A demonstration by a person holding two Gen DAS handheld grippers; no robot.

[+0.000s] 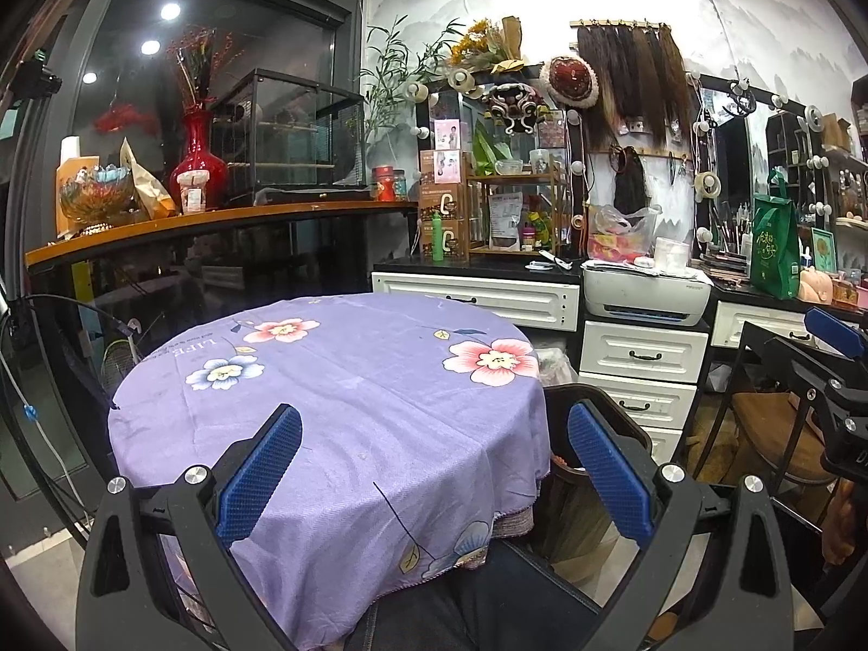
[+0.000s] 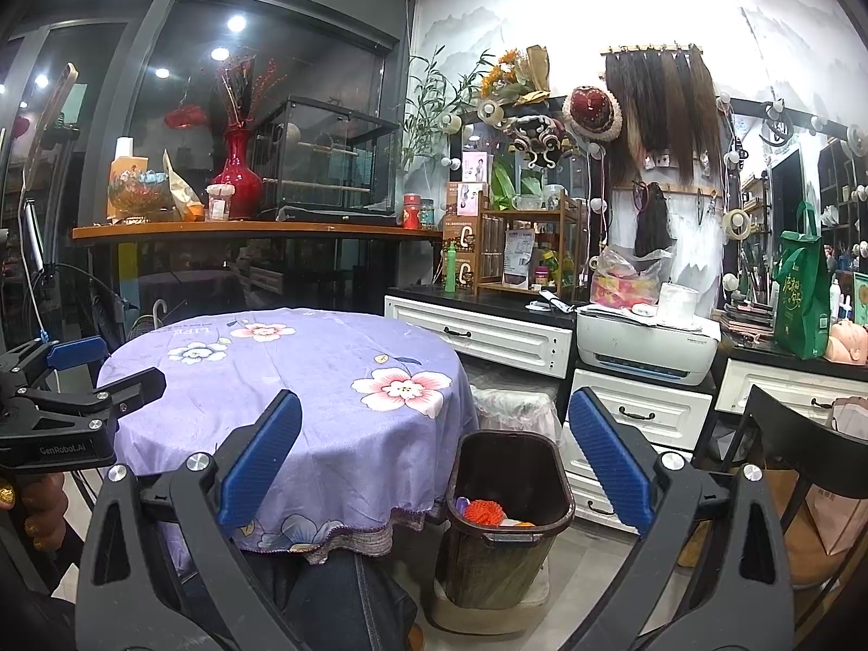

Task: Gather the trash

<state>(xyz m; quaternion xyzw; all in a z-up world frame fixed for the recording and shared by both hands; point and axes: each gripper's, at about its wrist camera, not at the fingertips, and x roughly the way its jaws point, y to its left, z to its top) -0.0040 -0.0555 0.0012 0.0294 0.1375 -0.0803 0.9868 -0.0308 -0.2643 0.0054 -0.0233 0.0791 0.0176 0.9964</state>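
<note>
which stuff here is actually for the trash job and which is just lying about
For the job: dark bin beside the table, orange mesh scrap and other bits already inside it, left gripper and right gripper, both open and empty.

Just there: printer, green bag, red vase, glass cage.

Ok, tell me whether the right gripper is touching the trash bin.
Apart. In the right wrist view the right gripper is open and empty, held above and in front of the trash bin, with floor showing between its right finger and the bin.
</note>
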